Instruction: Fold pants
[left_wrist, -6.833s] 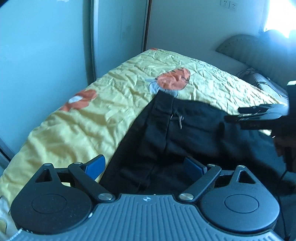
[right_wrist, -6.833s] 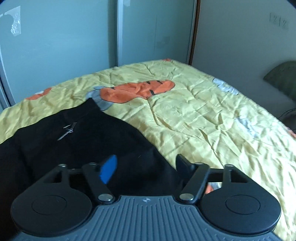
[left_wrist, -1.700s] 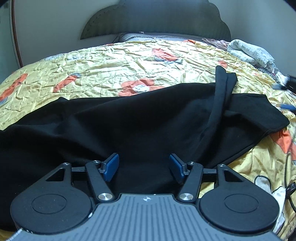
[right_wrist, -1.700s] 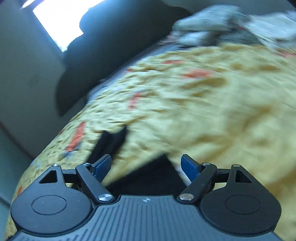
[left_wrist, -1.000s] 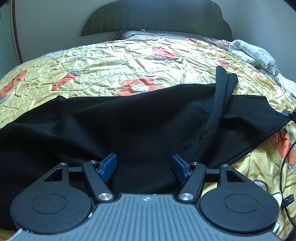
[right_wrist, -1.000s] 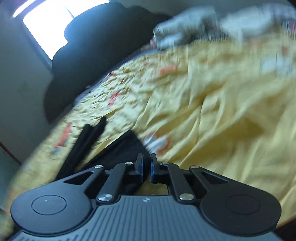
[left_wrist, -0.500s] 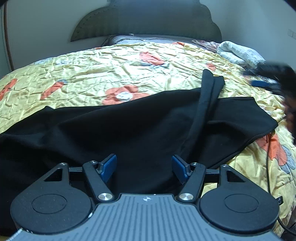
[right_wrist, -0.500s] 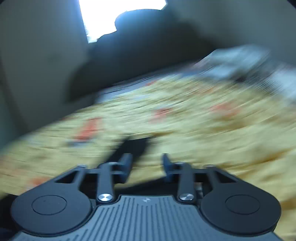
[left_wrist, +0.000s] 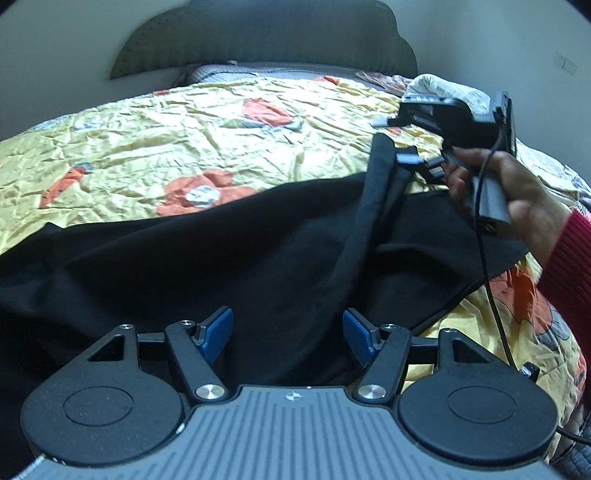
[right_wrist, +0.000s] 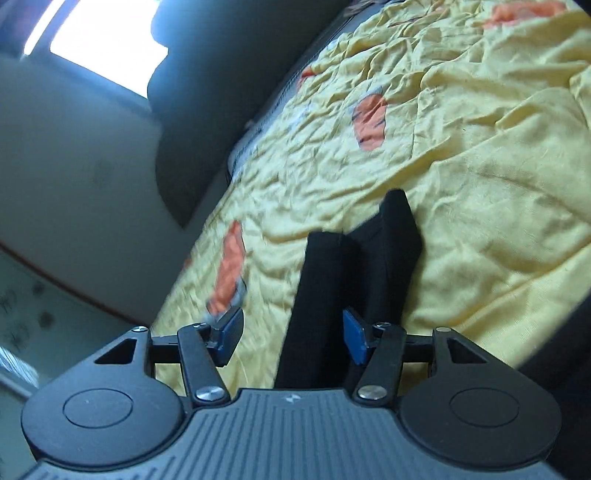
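Black pants (left_wrist: 229, 254) lie spread across a yellow flowered quilt (left_wrist: 192, 125). One narrow bunched strip of the pants (left_wrist: 373, 199) runs up toward the far right; it also shows in the right wrist view (right_wrist: 354, 280). My left gripper (left_wrist: 288, 334) is open just above the near part of the pants, holding nothing. My right gripper (right_wrist: 291, 334) is open over the end of that strip, which lies between its fingers. In the left wrist view the right gripper (left_wrist: 417, 144) is held by a hand at the strip's far end.
A dark padded headboard (left_wrist: 266, 40) and grey pillows stand at the far end of the bed. A pile of light bedding (left_wrist: 447, 88) lies at the far right. A cable (left_wrist: 491, 280) hangs from the right gripper. A bright window (right_wrist: 107, 40) shows in the right wrist view.
My right gripper shut briefly at the pants' right corner, then opened and swung over to the end of the narrow strip. My left gripper has stayed open over the pants.
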